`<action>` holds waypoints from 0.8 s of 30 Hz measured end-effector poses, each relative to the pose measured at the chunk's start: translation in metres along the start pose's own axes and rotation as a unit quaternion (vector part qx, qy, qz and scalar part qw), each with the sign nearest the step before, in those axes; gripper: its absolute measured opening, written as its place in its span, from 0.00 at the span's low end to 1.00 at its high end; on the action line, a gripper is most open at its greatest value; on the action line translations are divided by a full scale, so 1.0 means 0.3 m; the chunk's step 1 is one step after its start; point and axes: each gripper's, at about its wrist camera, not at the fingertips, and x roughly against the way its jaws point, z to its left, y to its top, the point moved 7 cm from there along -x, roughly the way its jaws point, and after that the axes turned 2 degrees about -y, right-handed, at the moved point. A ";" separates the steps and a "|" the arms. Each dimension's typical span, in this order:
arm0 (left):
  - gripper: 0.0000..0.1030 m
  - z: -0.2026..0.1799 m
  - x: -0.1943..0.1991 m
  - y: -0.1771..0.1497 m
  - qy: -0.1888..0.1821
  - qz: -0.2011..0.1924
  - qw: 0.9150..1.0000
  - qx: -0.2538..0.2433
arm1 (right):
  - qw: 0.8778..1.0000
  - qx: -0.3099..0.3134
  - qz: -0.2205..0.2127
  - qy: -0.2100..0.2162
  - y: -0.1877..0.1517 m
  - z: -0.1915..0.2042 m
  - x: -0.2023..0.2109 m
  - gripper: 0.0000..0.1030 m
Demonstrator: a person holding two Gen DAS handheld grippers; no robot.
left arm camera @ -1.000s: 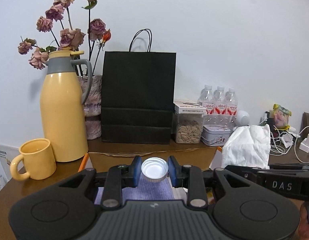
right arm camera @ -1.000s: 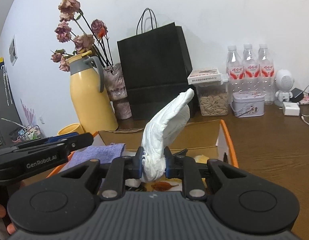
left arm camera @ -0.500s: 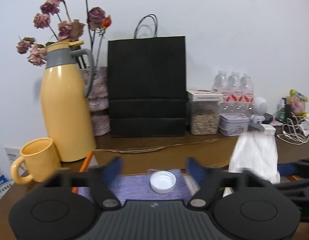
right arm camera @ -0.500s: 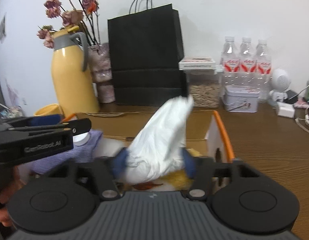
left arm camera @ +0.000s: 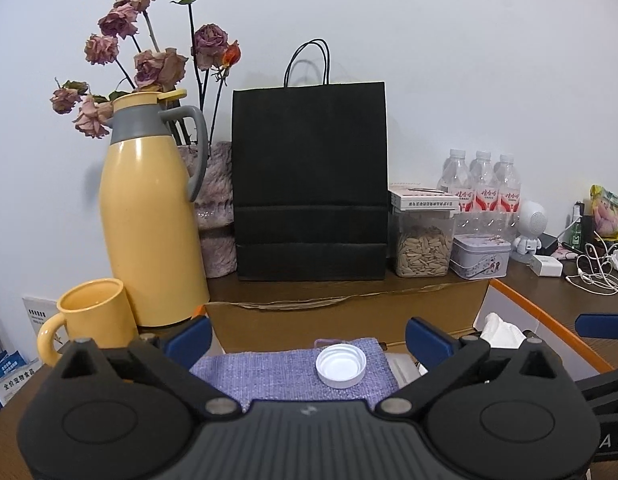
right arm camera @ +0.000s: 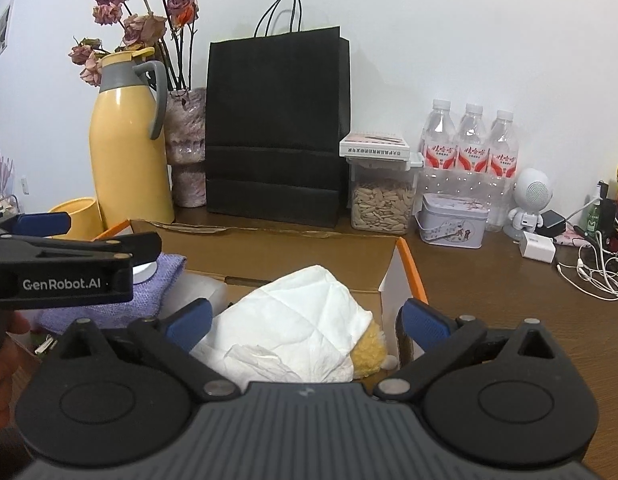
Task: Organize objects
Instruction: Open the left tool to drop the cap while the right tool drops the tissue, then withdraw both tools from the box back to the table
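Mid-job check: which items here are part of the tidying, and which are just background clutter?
In the job:
- white bottle cap on the purple cloth
- white tissue
- cardboard box
- left gripper, open
- right gripper, open

Just lying about:
- yellow jug
- yellow mug
- black bag
- water bottles

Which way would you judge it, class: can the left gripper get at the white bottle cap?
Probably yes: the left gripper is open, and the white bottle cap lies uncovered on the purple cloth between its fingers.

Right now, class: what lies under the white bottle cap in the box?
The white bottle cap rests on a purple woven cloth. Whatever lies beneath that cloth is covered.
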 end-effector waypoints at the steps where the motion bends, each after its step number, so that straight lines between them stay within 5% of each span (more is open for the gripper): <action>1: 1.00 0.000 0.003 0.000 -0.001 0.000 1.000 0.001 | 1.000 0.000 -0.002 -0.001 0.002 -0.001 0.005 1.00; 17: 1.00 -0.008 0.159 -0.035 -0.016 -0.033 0.999 0.011 | 0.999 0.006 -0.050 -0.008 -0.060 -0.013 0.192 1.00; 24: 1.00 -0.006 0.228 -0.109 -0.024 -0.021 0.999 0.016 | 0.999 0.005 -0.034 -0.009 -0.164 -0.039 0.257 1.00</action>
